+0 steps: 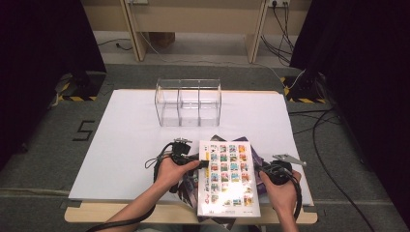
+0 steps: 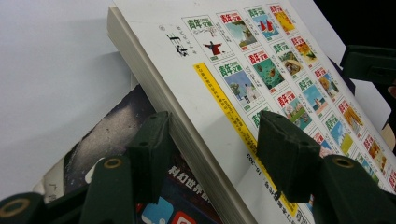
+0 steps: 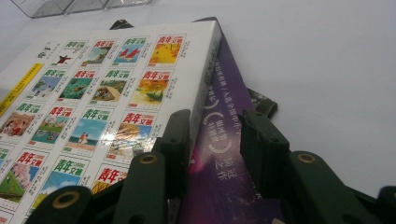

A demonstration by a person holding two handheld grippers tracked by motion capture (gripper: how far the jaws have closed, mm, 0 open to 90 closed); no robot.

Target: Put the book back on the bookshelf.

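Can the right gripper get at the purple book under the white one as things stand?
Probably yes. The right gripper has open jaws at the white book's edge, and the purple book's exposed strip lies right between them, though most of it stays covered.

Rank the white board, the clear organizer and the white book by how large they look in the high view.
1. white board, by far the largest.
2. white book.
3. clear organizer.
The book sits nearer the camera, and the organizer covers nearly as much of the picture, so 2 and 3 are unsure.

Open table (image 1: 130,140) lies between the books (image 1: 227,179) and clear organizer (image 1: 188,102) (far side).
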